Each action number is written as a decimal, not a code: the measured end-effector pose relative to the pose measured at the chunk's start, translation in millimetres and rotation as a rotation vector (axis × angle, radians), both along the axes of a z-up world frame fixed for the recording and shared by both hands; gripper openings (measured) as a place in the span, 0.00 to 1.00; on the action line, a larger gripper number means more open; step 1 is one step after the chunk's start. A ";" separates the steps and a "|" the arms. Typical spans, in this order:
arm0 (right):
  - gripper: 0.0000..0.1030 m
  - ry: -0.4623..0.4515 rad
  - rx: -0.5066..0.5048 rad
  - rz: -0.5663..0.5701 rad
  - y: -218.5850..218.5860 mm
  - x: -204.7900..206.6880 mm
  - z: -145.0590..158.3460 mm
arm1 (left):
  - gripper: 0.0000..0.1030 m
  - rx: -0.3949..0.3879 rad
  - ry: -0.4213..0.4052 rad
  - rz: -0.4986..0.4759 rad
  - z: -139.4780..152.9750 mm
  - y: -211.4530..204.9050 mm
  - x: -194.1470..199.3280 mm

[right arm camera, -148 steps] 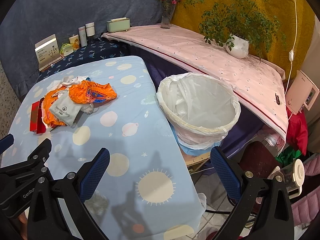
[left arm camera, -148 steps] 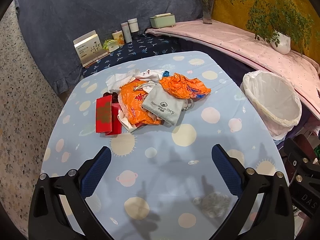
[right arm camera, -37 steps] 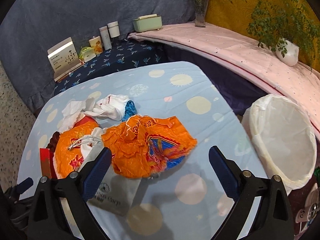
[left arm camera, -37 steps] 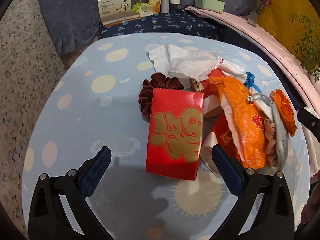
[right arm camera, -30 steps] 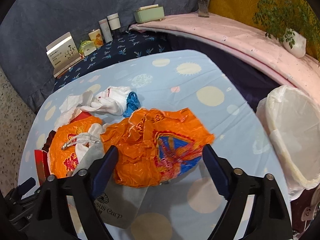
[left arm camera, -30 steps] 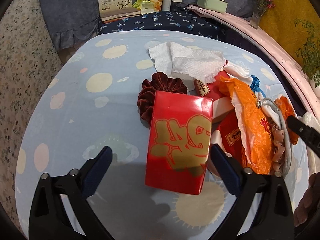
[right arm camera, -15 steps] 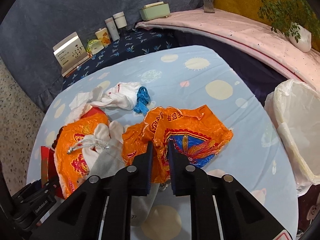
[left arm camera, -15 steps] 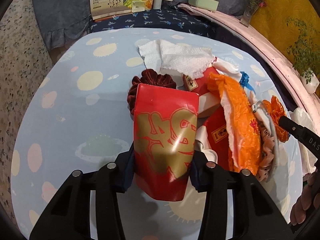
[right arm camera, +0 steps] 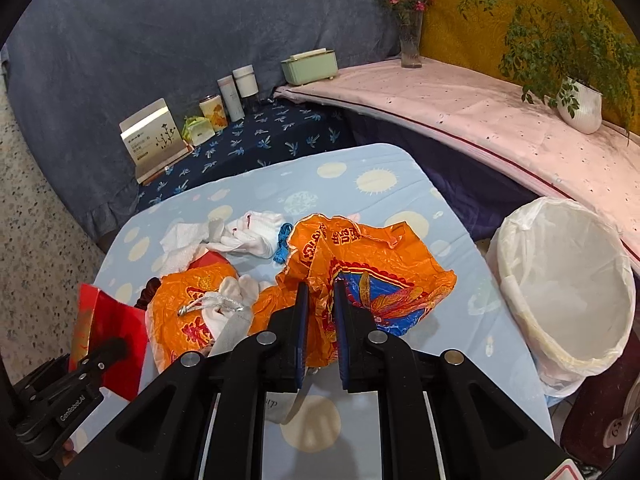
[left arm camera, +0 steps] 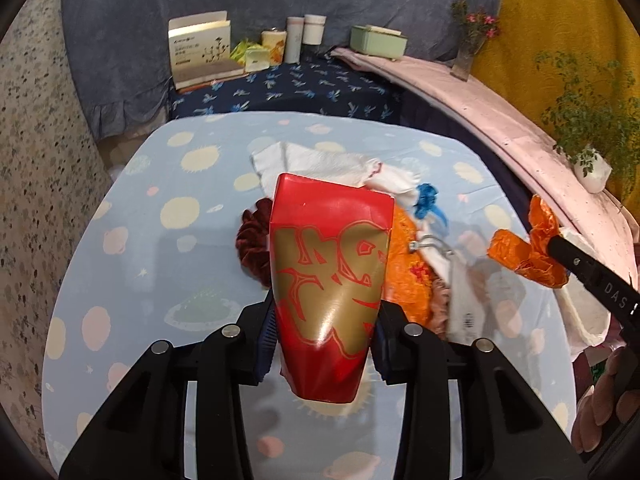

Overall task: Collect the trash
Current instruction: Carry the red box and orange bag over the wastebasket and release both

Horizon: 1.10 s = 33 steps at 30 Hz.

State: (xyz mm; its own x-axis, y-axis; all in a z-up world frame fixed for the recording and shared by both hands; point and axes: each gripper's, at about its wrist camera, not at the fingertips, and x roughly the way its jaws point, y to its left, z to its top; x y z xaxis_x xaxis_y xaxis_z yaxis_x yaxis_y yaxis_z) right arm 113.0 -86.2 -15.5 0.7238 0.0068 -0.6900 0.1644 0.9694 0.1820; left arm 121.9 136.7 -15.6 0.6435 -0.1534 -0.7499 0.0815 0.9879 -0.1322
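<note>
Both grippers carry trash, lifted above the pale blue planet-print tablecloth (right arm camera: 400, 160).

The left gripper (left arm camera: 324, 344), jaws closing, pinches the glossy red-and-gold paper packet (left arm camera: 330, 280) near its bottom: light, stiff, probably slippery. The right gripper (right arm camera: 319, 320) clamps the crinkled orange plastic bag (right arm camera: 372, 276) at a bunched fold: limp, weightless. The white-lined round bin (right arm camera: 560, 280) stands beside the table.

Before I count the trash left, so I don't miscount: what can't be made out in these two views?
- Left wrist view: the middle of the pile, hidden behind the red packet.
- Right wrist view: the print on the grey pouch, mostly covered by the orange bag and the fingers.
- Right wrist view: the text on the shelf box, too small to read.
</note>
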 end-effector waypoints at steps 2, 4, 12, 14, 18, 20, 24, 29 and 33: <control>0.12 -0.005 0.002 -0.003 -2.8 -6.1 3.5 | 0.36 0.003 -0.013 -0.017 6.8 -9.1 -2.2; 0.12 -0.010 0.003 -0.006 -6.0 -12.8 4.8 | 0.36 0.008 -0.024 -0.033 11.2 -18.2 -5.8; 0.12 -0.025 0.018 -0.040 -29.3 -39.6 10.0 | 0.36 0.026 -0.060 -0.109 26.7 -57.7 -17.5; 0.12 -0.026 0.021 -0.050 -35.8 -46.0 10.3 | 0.36 0.029 -0.064 -0.126 28.6 -67.9 -20.4; 0.12 -0.023 0.031 -0.069 -47.5 -58.5 8.4 | 0.36 0.039 -0.071 -0.162 30.9 -88.1 -24.4; 0.12 -0.018 0.036 -0.079 -54.2 -65.1 5.3 | 0.36 0.043 -0.072 -0.184 31.5 -100.4 -25.9; 0.12 -0.007 0.039 -0.100 -66.8 -77.4 -0.3 | 0.36 0.053 -0.072 -0.228 30.4 -123.2 -28.0; 0.12 -0.005 0.041 -0.144 -89.0 -91.0 -6.2 | 0.36 0.069 -0.069 -0.292 27.4 -157.9 -29.5; 0.12 -0.011 0.043 -0.190 -112.2 -97.8 -7.6 | 0.36 0.080 -0.071 -0.341 24.5 -185.7 -31.6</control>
